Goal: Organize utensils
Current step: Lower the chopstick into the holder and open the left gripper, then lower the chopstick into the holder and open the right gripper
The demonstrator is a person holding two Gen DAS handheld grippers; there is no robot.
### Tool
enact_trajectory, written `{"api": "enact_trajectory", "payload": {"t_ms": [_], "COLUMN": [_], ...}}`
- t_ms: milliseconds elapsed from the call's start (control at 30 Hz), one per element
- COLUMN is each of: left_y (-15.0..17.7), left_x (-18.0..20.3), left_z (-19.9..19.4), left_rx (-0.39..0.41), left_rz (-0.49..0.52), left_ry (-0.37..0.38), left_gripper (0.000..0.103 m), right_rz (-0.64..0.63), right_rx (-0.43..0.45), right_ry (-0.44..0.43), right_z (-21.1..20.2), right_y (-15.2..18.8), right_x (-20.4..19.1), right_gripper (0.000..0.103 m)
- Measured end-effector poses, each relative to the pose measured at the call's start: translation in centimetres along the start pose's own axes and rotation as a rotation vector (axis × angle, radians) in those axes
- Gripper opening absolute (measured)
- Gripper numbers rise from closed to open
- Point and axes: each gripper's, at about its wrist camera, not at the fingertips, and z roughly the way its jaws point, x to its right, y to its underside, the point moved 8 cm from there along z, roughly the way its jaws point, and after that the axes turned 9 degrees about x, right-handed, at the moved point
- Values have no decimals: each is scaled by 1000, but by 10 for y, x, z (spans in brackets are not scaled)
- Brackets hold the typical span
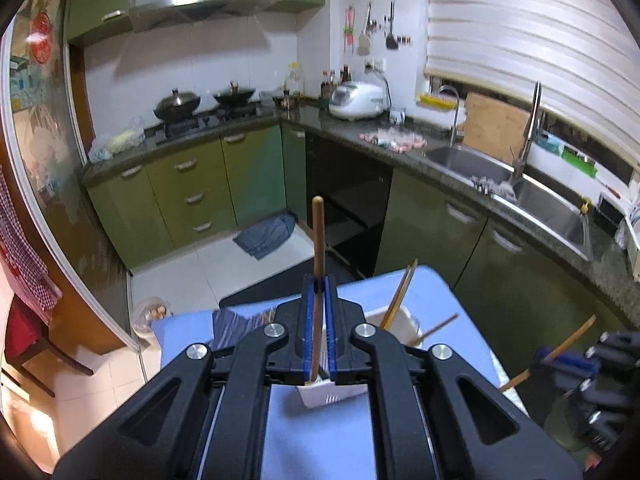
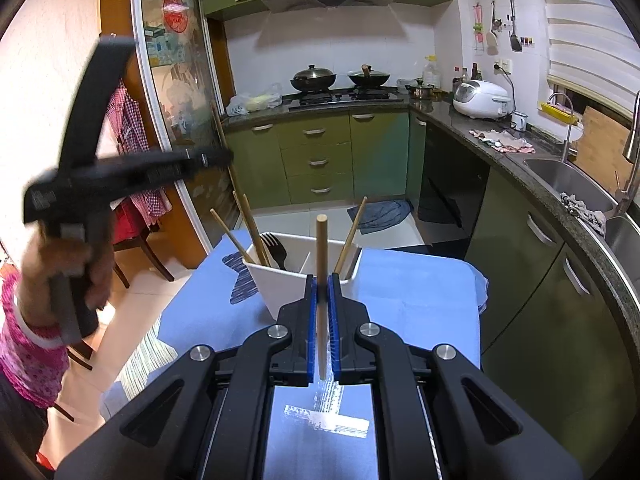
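Note:
My left gripper [image 1: 319, 286] is shut on a wooden chopstick [image 1: 318, 240] that stands upright between its blue pads, above the white utensil holder [image 1: 394, 320]. My right gripper [image 2: 322, 286] is shut on a paler wooden chopstick [image 2: 322, 248], held upright just in front of the white utensil holder [image 2: 280, 284]. The holder stands on a blue-covered table [image 2: 420, 292] and has several chopsticks [image 2: 252, 224] and a black fork [image 2: 278, 250] in it. The right gripper also shows at the right edge of the left wrist view [image 1: 568, 360]. The left gripper shows raised at the left of the right wrist view [image 2: 224, 156].
Green cabinets [image 2: 316, 156] and a dark counter with a stove [image 2: 344, 96], rice cooker [image 2: 482, 98] and sink [image 2: 568, 176] ring the room. A grey cloth [image 2: 380, 210] lies on the tiled floor. A wooden chair [image 2: 132, 236] stands left of the table.

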Motion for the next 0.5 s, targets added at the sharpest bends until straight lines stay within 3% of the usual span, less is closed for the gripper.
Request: {"api": "enact_trajectory", "payload": {"t_ms": [100, 167, 200, 500], "left_y": [15, 22, 23, 46], "left_x": [-1, -2, -2, -4], "left_z": [7, 5, 1, -45], "left_rx": [-31, -32, -25, 32], "left_rz": [-2, -17, -23, -12], "left_ry": [13, 32, 37, 64], "left_gripper": [13, 33, 36, 44], "right_rz": [11, 22, 32, 101], "right_rx": [15, 30, 48, 195], "right_ry": [-9, -13, -14, 5], "right_z": [-3, -4, -4, -10], "right_y": [-7, -15, -23, -107], "right_x": [-5, -6, -6, -3], "right_gripper": [6, 6, 6, 6]}}
